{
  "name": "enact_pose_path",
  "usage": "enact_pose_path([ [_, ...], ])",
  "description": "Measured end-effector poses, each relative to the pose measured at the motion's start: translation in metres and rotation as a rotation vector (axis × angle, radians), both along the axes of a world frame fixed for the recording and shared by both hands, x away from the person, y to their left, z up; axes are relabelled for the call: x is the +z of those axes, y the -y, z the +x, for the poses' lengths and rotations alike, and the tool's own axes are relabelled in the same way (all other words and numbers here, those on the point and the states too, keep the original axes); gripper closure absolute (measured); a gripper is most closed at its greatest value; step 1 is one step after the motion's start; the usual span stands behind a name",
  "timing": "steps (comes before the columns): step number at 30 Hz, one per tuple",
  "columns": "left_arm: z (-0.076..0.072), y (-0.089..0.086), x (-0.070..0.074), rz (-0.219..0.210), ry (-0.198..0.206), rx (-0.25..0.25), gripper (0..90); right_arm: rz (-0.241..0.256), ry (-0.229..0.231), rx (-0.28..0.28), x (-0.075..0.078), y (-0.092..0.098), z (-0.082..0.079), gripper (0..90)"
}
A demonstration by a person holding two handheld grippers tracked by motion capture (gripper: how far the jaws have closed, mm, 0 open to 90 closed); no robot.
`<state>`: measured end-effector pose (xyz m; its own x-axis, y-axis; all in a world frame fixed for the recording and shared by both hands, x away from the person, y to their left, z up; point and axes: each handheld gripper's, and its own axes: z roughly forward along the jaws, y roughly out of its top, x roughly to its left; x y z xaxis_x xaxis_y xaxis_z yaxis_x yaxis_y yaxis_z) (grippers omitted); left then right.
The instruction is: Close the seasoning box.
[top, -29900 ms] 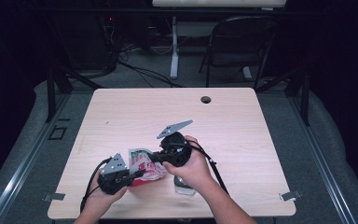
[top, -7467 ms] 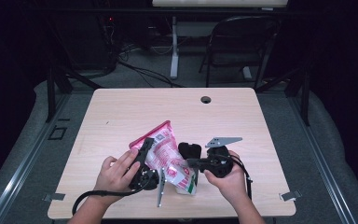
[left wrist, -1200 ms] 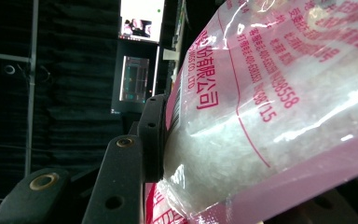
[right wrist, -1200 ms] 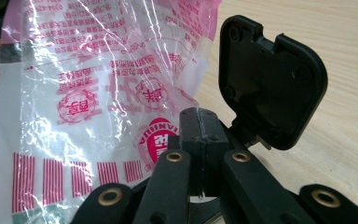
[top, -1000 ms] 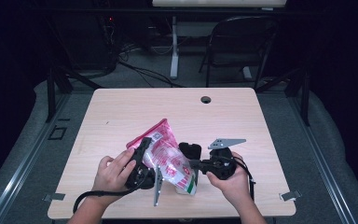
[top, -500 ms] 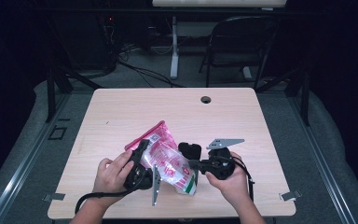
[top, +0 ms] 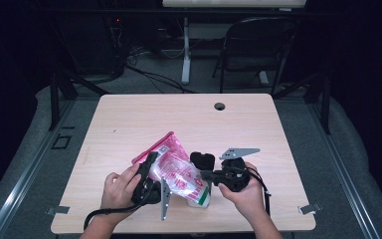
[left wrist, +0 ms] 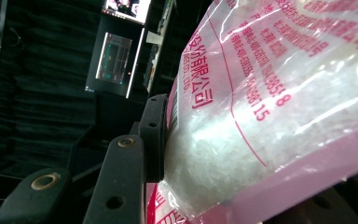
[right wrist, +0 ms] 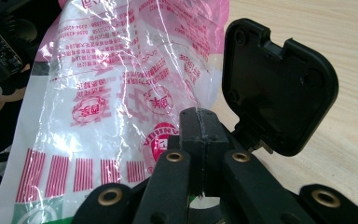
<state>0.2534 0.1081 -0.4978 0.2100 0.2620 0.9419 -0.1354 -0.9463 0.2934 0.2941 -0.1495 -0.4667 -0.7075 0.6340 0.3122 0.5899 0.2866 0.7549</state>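
**Crinkly bag held between two grippers**

High view: a glossy pink-and-clear plastic bag [top: 176, 172] sits near the table's [top: 129, 119] near edge, between the left gripper [top: 148, 175] and right gripper [top: 210, 175].

Left gripper view: jaws clamp the bag [left wrist: 270, 116], which holds white crystals (the far jaw is mostly hidden).

Right gripper view: the right gripper [right wrist: 199, 126] has its jaws pressed together, pinching the bag's [right wrist: 116, 107] wrinkled film; a black square pad [right wrist: 277, 88] stands just right.

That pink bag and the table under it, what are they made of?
The bag looks like thin glossy plastic film: it is see-through, creased, catches glare, and is printed in pink, with white grains showing inside. The table looks like pale wood-grain laminate with a matte finish, though it could be real wood.
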Motion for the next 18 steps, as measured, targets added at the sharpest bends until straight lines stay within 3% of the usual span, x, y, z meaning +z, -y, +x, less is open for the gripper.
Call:
enact_pose_path([
  [18, 0.0, -0.006, -0.011, -0.048, -0.039, 0.002, 65.9, -0.007, 0.0, 0.008, -0.001, -0.004, -0.001, 90.0],
])
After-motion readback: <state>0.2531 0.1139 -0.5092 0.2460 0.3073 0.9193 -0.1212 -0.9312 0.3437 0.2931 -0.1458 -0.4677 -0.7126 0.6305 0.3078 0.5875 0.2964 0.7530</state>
